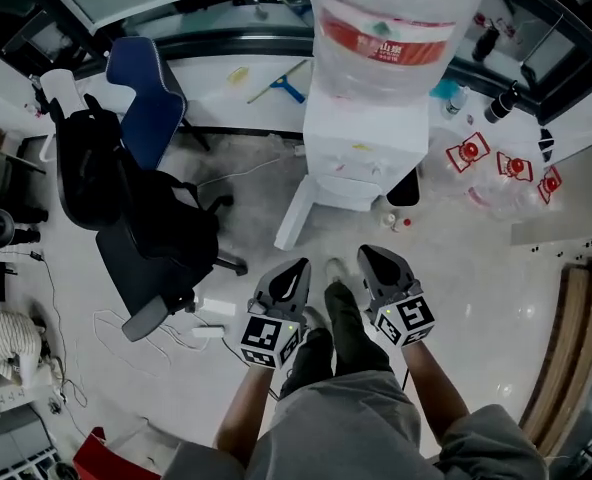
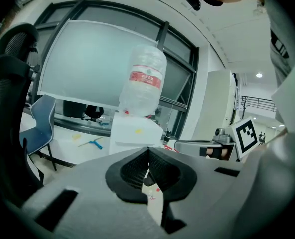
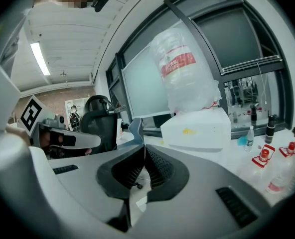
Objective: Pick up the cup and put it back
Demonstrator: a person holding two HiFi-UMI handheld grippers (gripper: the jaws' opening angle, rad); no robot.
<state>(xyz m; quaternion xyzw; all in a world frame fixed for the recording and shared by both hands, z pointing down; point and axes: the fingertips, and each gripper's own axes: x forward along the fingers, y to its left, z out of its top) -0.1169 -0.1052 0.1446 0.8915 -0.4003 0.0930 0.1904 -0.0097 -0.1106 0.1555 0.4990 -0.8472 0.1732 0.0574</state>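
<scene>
No cup shows clearly in any view. A white water dispenser (image 1: 361, 153) with a big clear bottle (image 1: 396, 23) on top stands on the floor ahead of me; it also appears as the dispenser (image 2: 135, 133) and the dispenser (image 3: 197, 128) in the gripper views. My left gripper (image 1: 294, 268) and right gripper (image 1: 371, 256) are held side by side at waist height, short of the dispenser, above my feet. Both point forward. The left gripper (image 2: 148, 151) has its jaws closed tip to tip with nothing between them. So does the right gripper (image 3: 144, 148).
A black office chair (image 1: 126, 218) stands to the left, with a blue chair (image 1: 146, 93) behind it. Empty red-capped water bottles (image 1: 496, 173) lie right of the dispenser. A wooden bench (image 1: 576, 338) runs along the right edge. White cables (image 1: 126, 328) trail on the floor at left.
</scene>
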